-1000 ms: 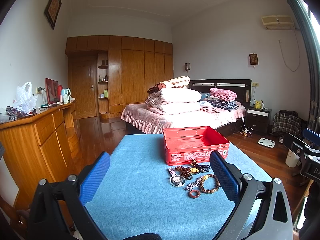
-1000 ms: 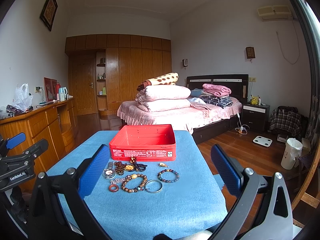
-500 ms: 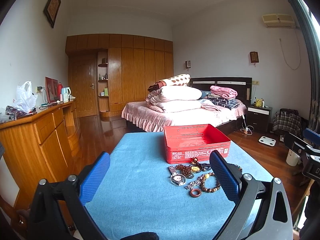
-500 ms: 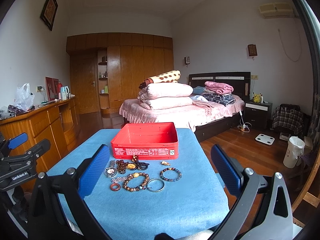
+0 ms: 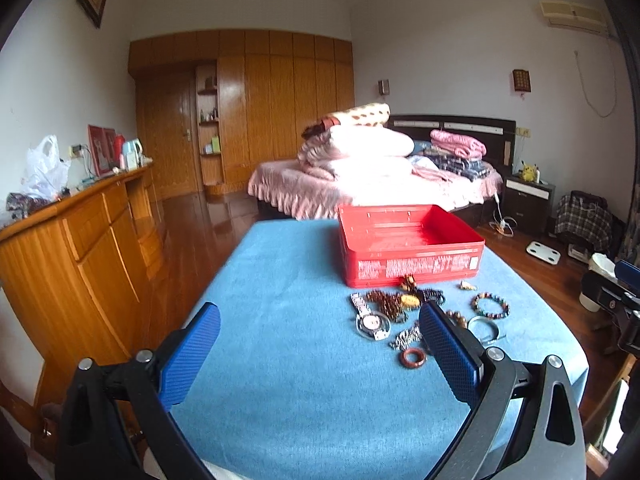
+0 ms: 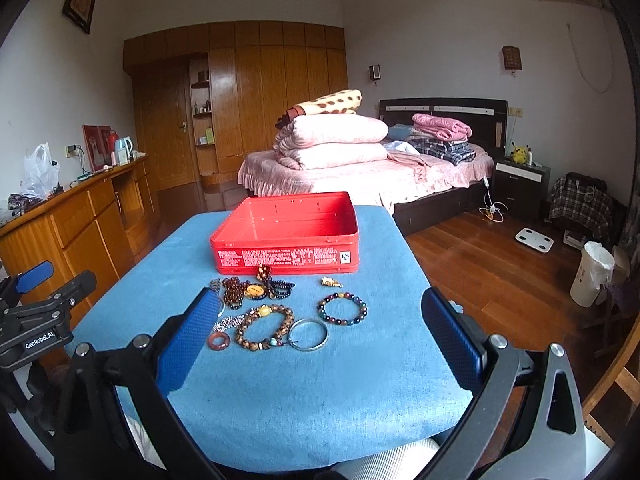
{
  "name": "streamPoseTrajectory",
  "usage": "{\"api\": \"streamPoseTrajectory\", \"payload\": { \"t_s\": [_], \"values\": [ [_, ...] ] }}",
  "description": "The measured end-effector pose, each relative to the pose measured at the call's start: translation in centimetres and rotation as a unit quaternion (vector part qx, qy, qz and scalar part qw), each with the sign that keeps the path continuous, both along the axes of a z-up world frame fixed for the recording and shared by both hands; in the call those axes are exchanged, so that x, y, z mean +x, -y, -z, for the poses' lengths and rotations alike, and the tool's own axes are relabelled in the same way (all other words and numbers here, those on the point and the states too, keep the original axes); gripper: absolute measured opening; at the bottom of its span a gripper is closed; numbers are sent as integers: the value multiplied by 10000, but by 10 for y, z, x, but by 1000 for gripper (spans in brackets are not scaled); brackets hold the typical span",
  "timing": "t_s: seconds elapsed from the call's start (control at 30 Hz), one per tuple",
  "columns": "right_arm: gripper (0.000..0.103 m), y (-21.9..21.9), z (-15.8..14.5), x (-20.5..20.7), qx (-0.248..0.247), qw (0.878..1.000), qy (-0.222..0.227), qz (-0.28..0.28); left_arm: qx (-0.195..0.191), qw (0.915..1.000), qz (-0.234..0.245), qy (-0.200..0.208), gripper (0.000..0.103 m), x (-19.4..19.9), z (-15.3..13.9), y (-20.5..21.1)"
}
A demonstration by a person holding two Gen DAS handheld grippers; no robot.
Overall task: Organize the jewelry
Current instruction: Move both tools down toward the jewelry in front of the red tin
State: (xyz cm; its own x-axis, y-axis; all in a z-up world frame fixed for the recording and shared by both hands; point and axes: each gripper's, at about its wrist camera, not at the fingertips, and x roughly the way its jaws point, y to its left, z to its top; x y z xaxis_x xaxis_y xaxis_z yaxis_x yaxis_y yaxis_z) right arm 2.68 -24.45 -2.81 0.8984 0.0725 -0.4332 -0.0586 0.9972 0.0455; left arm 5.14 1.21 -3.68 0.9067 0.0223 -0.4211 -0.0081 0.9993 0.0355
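Two views, starting with your left wrist: your left gripper (image 5: 318,340) hangs wide open and empty over bare blue tablecloth (image 5: 280,280), with free cloth out to its left edge. The jewelry lies beside your right finger: a silver wristwatch (image 5: 372,322), a small red-brown ring (image 5: 413,359), and the open red metal tin (image 5: 408,248) behind them.

From your right wrist, your right gripper (image 6: 318,330) is also spread wide, holding nothing. A brown beaded bracelet (image 6: 264,328), plain silver bangle (image 6: 308,334) and multicoloured bead bracelet (image 6: 342,309) lie between its fingers, bare cloth reaching the near and right edges.
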Motion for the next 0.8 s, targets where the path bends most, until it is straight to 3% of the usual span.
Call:
{"api": "streamPoseTrajectory", "payload": {
  "t_s": [0.4, 0.8],
  "values": [
    [98, -1, 38, 44, 20, 9973, -727, 27, -29, 9973, -40, -728, 97, 44, 36, -3],
    [98, 12, 75, 111, 104, 9878, -1556, -27, -55, 9880, 67, -1543, 97, 107, 74, 2]
  ]
}}
